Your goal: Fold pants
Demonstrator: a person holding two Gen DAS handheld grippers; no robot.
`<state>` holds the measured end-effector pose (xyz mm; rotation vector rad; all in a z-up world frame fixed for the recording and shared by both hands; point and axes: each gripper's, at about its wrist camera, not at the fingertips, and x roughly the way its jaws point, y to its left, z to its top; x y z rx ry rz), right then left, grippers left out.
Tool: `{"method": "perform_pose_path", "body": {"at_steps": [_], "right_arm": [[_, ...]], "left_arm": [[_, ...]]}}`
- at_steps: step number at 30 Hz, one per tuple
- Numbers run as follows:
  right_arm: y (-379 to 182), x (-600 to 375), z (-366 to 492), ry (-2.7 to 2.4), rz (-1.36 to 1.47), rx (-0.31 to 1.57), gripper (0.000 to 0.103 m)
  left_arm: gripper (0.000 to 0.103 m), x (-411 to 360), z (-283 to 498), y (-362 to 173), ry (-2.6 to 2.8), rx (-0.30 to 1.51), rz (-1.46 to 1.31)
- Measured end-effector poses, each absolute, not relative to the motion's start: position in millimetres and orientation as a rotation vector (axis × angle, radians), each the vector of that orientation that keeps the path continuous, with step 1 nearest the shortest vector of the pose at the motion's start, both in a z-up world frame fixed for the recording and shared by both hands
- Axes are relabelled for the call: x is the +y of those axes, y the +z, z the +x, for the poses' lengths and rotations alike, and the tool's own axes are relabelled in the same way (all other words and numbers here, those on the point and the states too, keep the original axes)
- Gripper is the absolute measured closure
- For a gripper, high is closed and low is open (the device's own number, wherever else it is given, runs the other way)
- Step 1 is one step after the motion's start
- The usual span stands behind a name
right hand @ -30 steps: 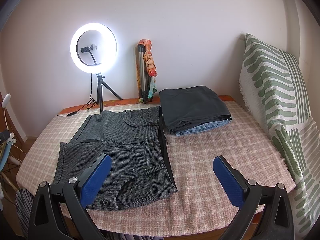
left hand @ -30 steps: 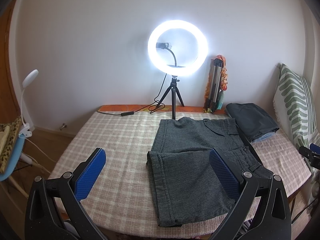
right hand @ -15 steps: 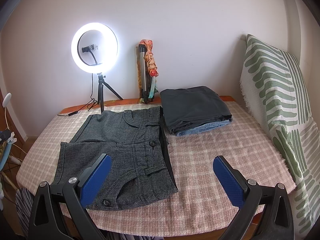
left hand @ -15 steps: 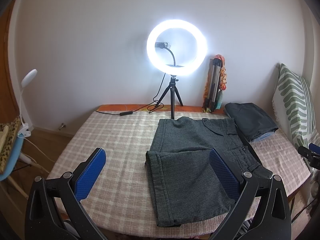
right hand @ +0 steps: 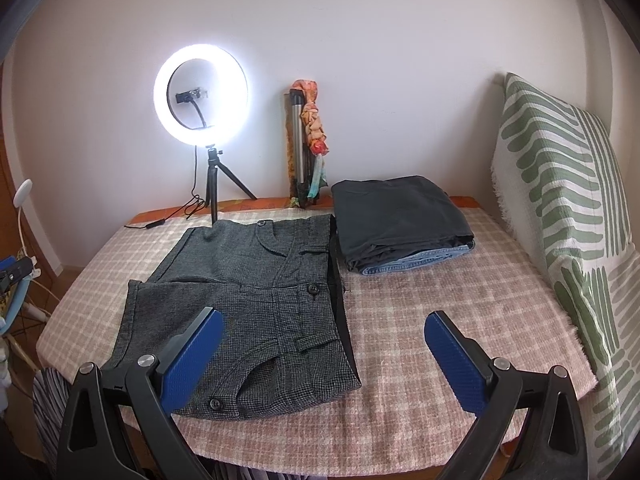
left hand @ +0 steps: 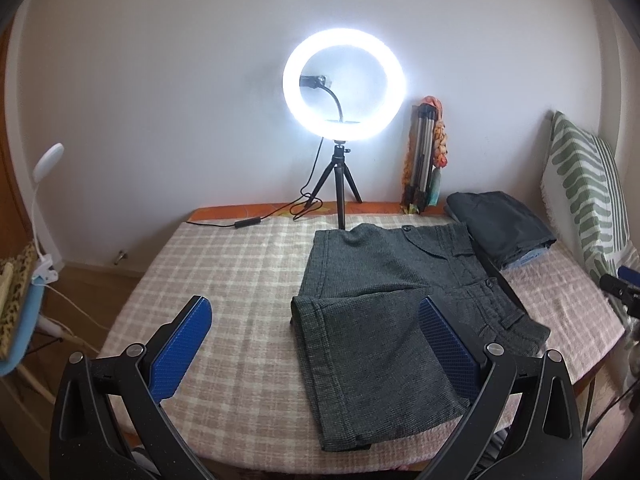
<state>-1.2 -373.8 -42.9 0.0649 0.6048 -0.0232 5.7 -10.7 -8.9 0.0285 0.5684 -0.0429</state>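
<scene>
Grey tweed pants (left hand: 384,312) lie folded on the checked tablecloth (left hand: 224,280), legs doubled back over the waist part; they also show in the right wrist view (right hand: 256,304). My left gripper (left hand: 316,344) is open and empty, held above the near table edge, its right finger over the folded leg. My right gripper (right hand: 324,354) is open and empty, held above the near edge; its left finger is over the pants' waistband, its right finger over bare cloth.
A stack of folded dark pants and jeans (right hand: 400,224) lies at the back right. A lit ring light on a tripod (left hand: 344,88) and a folded tripod (left hand: 424,160) stand by the wall. A green-patterned pillow (right hand: 560,208) leans at the right.
Both grippers have shifted only slightly; the view drifts a little. The pants have not moved.
</scene>
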Motion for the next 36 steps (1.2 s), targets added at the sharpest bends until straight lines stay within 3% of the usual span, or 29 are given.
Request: {"method": "perform_pose_path", "body": {"at_steps": [7, 11, 16, 18, 23, 27, 29, 31, 36], "right_arm": [[-52, -376, 5, 0.017, 0.042, 0.635, 0.01], [-58, -375, 8, 0.036, 0.005, 0.659, 0.011], [-65, -372, 14, 0.058, -0.047, 0.688, 0.011], [-69, -372, 13, 0.087, -0.074, 0.689, 0.011], [-80, -365, 12, 0.15, -0.169, 0.673, 0.011], [-87, -359, 10, 0.243, -0.201, 0.675, 0.011], [-93, -354, 11, 0.269, -0.232, 0.693, 0.014], [-102, -349, 13, 0.302, -0.275, 0.728, 0.024], [-130, -342, 23, 0.386, -0.331, 0.858, 0.038]], "left_arm": [[0.001, -2, 16, -18, -0.064, 0.6, 0.071], [0.006, 3, 22, -25, -0.096, 0.61, 0.101], [0.02, 6, 28, -39, -0.175, 0.638, 0.135], [0.032, 4, 30, -45, -0.215, 0.667, 0.157], [0.046, -3, 30, -64, -0.323, 0.762, 0.182], [0.048, -10, 25, -74, -0.368, 0.795, 0.23], [0.048, -15, 22, -79, -0.406, 0.82, 0.253], [0.048, -19, 19, -85, -0.434, 0.844, 0.283], [0.048, -37, 6, -102, -0.52, 0.882, 0.412]]}}
